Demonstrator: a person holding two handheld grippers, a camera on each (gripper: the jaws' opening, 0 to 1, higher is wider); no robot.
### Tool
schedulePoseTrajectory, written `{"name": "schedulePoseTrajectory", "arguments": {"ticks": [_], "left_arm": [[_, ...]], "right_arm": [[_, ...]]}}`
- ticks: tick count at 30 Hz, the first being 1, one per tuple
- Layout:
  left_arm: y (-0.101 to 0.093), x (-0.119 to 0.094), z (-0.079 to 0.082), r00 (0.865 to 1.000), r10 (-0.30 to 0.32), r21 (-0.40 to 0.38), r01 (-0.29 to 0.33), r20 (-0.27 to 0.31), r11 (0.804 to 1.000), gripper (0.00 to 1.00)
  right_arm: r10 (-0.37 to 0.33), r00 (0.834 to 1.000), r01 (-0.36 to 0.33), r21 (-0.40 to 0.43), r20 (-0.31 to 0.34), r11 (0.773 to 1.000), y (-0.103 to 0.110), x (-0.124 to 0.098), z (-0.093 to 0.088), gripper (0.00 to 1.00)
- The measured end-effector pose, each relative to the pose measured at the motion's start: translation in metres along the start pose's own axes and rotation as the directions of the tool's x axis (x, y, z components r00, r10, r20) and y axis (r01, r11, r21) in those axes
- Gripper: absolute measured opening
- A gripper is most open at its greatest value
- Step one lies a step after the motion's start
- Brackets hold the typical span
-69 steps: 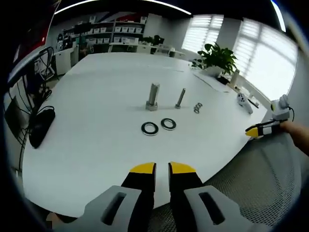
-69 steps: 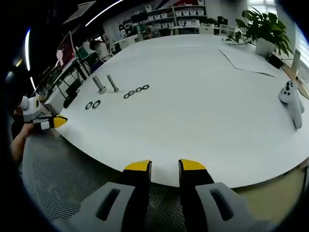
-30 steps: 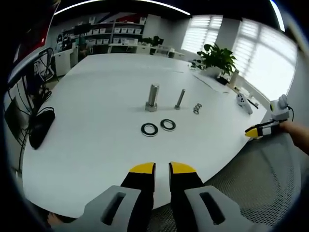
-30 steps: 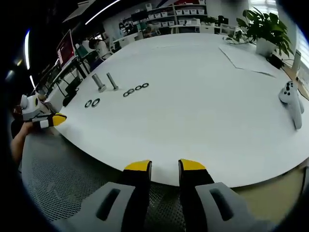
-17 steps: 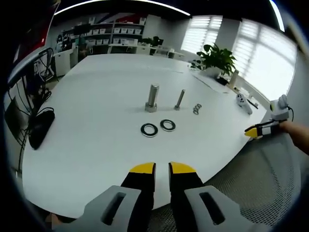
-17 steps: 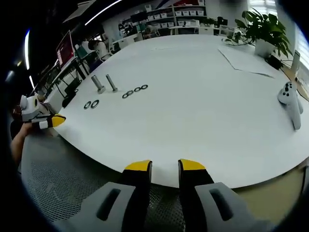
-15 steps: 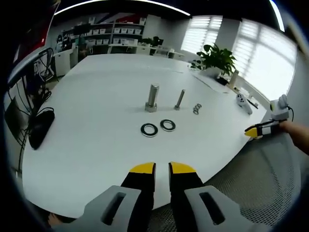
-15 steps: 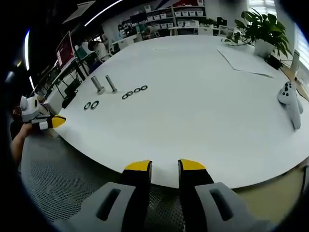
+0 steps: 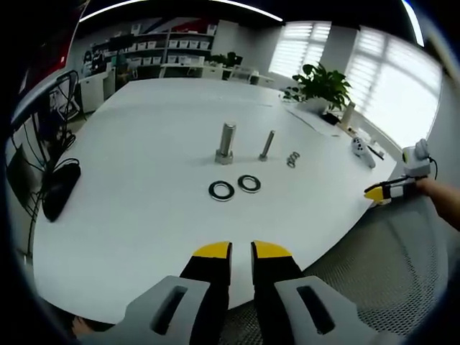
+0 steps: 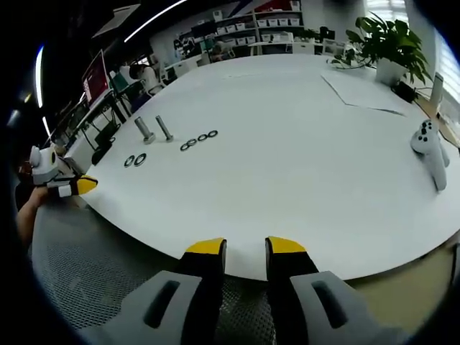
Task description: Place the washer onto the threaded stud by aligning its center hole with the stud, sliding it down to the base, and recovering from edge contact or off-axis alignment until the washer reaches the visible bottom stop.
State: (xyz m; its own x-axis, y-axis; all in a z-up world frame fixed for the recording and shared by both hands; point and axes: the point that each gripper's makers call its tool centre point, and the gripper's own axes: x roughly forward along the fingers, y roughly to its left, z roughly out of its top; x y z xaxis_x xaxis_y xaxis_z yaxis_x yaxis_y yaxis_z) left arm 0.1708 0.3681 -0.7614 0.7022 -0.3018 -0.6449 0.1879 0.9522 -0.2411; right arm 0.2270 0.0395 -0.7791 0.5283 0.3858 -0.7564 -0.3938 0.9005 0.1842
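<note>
While both yellow-tipped grippers, left (image 9: 241, 250) and right (image 10: 245, 246), hang off the round white worktop's (image 9: 144, 215) near edge, jaws slightly parted and empty, the two dark flat washers (image 9: 235, 187) lie mid-worktop just before the upright steel threaded stud (image 9: 226, 143). Best approach low, pinch one washer by its rim, and keep it level over the stud.

Two dark flat ring washers (image 9: 235, 187) lying side by side on white table, well ahead of left gripper (image 9: 241, 249) jaws. Beyond them two upright grey metal studs: thick one (image 9: 226, 143) left, thin one (image 9: 267, 145) right. Small washers (image 9: 292, 158) in row beside thin stud
</note>
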Motion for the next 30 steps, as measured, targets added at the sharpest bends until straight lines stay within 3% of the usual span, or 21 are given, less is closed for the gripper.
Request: {"name": "schedulePoseTrajectory", "arguments": {"ticks": [5, 17, 22, 25, 27, 30], "left_arm": [[-0.001, -0.001, 0.0, 1.0, -0.001, 0.002, 0.001, 0.001, 1.0, 0.08], [0.001, -0.002, 0.003, 1.0, 0.007, -0.02, -0.006, 0.018, 1.0, 0.08], [0.004, -0.002, 0.002, 1.0, 0.017, -0.034, -0.016, 0.014, 0.999, 0.09], [0.005, -0.003, 0.0, 1.0, 0.02, -0.048, -0.019, 0.012, 0.999, 0.09], [0.007, -0.003, -0.001, 1.0, 0.029, -0.061, -0.029, 0.002, 0.998, 0.09], [0.008, -0.002, -0.004, 0.999, 0.035, -0.05, -0.036, -0.011, 0.998, 0.11]], "right_arm": [[-0.005, 1.0, 0.005, 0.031, 0.022, 1.0, -0.001, -0.001, 0.003, 0.24], [0.013, 1.0, -0.013, 0.003, 0.026, 1.0, 0.003, -0.001, 0.005, 0.24], [0.015, 0.998, -0.015, -0.003, 0.061, 1.0, 0.003, -0.002, 0.011, 0.25], [0.095, 0.994, -0.095, 0.002, 0.063, 0.995, 0.018, -0.003, 0.012, 0.25], [0.133, 0.989, -0.132, -0.034, 0.056, 0.991, 0.024, -0.003, 0.013, 0.25], [0.239, 0.971, -0.235, -0.133, 0.016, 0.963, 0.042, -0.004, 0.015, 0.25]]}}
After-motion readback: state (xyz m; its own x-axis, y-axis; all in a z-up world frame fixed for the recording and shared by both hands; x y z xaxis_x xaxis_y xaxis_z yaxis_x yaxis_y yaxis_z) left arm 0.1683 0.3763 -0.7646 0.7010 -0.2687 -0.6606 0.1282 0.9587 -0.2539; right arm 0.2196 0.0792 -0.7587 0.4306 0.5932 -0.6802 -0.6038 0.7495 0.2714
